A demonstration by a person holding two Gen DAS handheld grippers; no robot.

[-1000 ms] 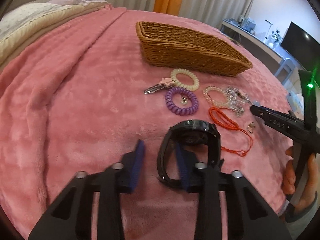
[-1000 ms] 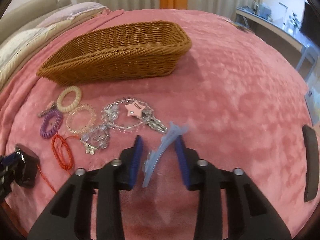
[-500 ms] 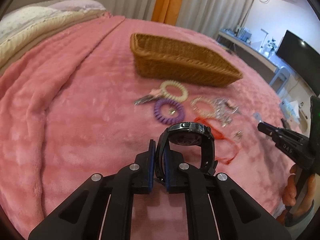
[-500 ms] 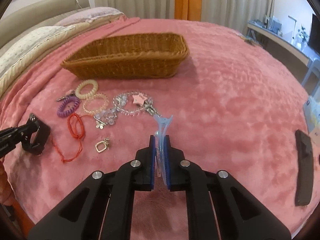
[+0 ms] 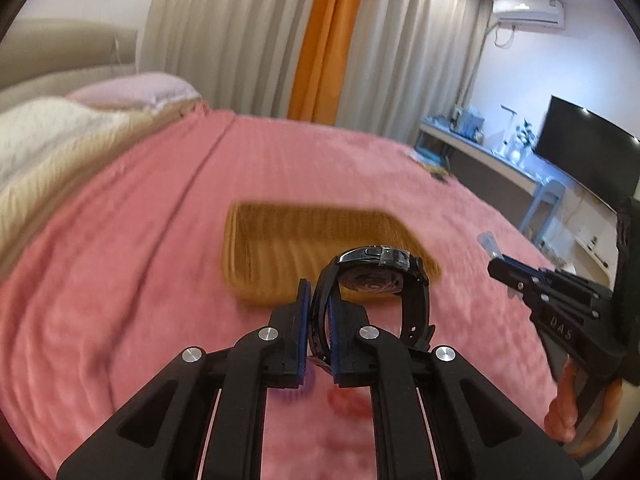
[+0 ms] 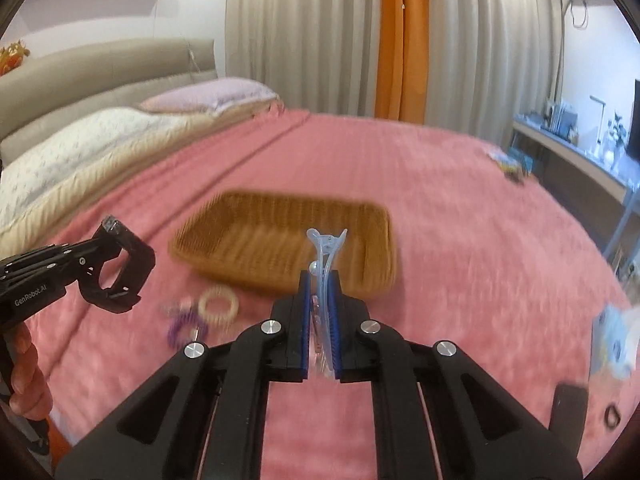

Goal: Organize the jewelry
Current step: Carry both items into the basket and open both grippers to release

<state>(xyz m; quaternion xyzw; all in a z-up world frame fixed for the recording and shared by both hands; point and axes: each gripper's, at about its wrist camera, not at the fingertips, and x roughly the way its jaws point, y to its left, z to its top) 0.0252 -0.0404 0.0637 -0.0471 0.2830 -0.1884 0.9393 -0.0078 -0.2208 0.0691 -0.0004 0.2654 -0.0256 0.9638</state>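
- Two grippers, both loaded, both lifted off the bed w/ the wicker basket (image 5: 320, 252) dead ahead of each.
- L: left gripper (image 5: 319, 312) clamped tight on the strap of a black watch (image 5: 380, 276); watch case rides up and to the right of the jaws, strap looping down beside the right finger.
- R: right gripper (image 6: 321, 300) pinched on a pale blue hair clip (image 6: 325, 256); clip stands nearly upright between the pads, forked tip pointing away, toward the basket (image 6: 288, 248).
- Key relation: basket lies straight forward of both tools, its long axis running across the view, left to right. Watch overlaps the near right part of the rim in the left wrist view; clip tip overlaps the basket's right half in the right wrist view. Neither item is clearly over the opening yet – blur makes it hard to tell.
- Judgement: both hands look abt equally near; a short forward carry, then release, seems to be what's next.
- Loose on the pink blanket (image 6: 480, 240), just short of the basket's near left side: cream coil hair tie (image 6: 218, 304) and purple coil hair tie (image 6: 186, 326).
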